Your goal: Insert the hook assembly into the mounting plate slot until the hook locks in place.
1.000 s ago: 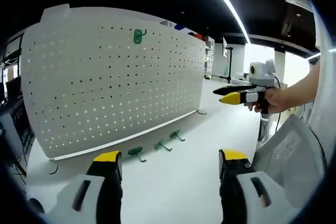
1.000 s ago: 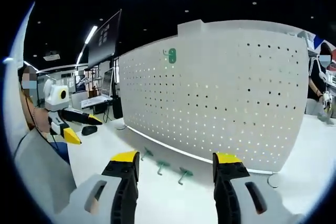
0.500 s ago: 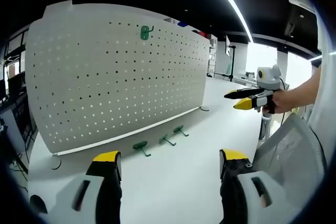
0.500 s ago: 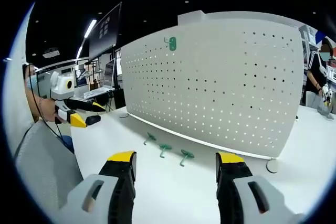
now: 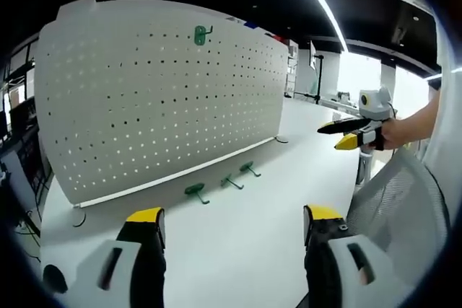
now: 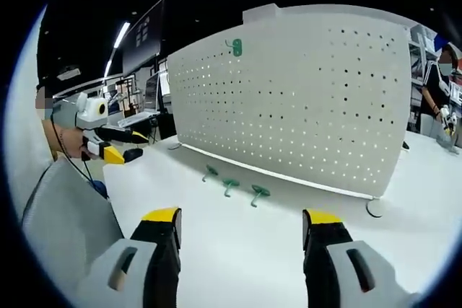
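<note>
Standing upright: white pegboard (image 5: 159, 99) on the white table (image 5: 245, 243), along its far edge.
Hooks on table: three green hooks (image 5: 222, 182) in a row near the pegboard's foot; their shapes are too small to make out.
Hook on board: one green hook (image 5: 200, 33) near the top edge.
Left gripper (image 5: 232, 216): jaws spread, nothing between.
Right gripper (image 6: 241, 216): jaws parted, empty.

The three loose hooks (image 5: 196, 191) on the table (image 6: 238, 250) are too small to make out their shape — likewise the hung hook (image 6: 236, 47) high on the pegboard (image 5: 159, 99). The pegboard's right end — behind it a person (image 6: 437, 99) — runs out of the right gripper view.
</note>
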Demonstrator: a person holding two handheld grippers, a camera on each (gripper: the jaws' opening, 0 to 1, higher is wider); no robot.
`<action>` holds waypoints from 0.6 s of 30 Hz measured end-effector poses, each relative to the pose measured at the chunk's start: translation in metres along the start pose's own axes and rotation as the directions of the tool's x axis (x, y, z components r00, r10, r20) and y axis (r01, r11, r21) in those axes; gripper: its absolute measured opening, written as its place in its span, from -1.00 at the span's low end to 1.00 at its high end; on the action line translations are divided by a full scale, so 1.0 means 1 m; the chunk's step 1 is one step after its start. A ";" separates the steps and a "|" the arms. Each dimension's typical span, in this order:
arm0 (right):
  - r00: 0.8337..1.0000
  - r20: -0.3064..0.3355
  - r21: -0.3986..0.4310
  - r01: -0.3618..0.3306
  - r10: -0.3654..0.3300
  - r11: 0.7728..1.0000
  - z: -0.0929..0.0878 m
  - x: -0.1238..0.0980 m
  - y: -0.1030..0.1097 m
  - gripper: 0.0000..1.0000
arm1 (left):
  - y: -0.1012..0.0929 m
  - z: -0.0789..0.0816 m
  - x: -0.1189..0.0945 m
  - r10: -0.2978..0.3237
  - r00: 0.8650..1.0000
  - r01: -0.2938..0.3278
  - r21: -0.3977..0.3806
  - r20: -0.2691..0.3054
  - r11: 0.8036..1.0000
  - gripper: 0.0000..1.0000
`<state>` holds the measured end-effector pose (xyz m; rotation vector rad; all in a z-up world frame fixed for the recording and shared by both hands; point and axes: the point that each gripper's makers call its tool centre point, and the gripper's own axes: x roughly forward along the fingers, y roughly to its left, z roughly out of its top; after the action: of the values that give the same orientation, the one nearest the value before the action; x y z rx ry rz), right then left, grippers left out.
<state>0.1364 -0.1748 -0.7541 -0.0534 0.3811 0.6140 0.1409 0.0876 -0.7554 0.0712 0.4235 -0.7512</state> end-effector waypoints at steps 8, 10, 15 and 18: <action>0.999 -0.037 0.015 0.015 -0.015 1.000 -0.012 -0.006 -0.002 0.33 | 0.003 -0.010 -0.006 -0.007 0.999 0.007 -0.002 -0.032 1.000 0.63; 0.999 -0.044 0.017 0.019 -0.018 1.000 -0.014 -0.007 -0.003 0.33 | 0.004 -0.012 -0.006 -0.008 0.999 0.008 -0.009 -0.035 1.000 0.63; 0.998 -0.059 0.022 0.023 -0.022 0.999 -0.020 -0.010 -0.003 0.33 | 0.005 -0.013 -0.008 -0.006 0.999 0.005 -0.018 -0.037 1.000 0.63; 0.997 -0.068 0.021 0.023 -0.021 1.000 -0.022 -0.010 -0.002 0.34 | 0.005 -0.014 -0.008 -0.006 0.999 0.005 -0.020 -0.038 1.000 0.63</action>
<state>0.1229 -0.1854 -0.7708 -0.0576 0.4526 0.5870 0.1342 0.0993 -0.7658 0.0657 0.4674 -0.7517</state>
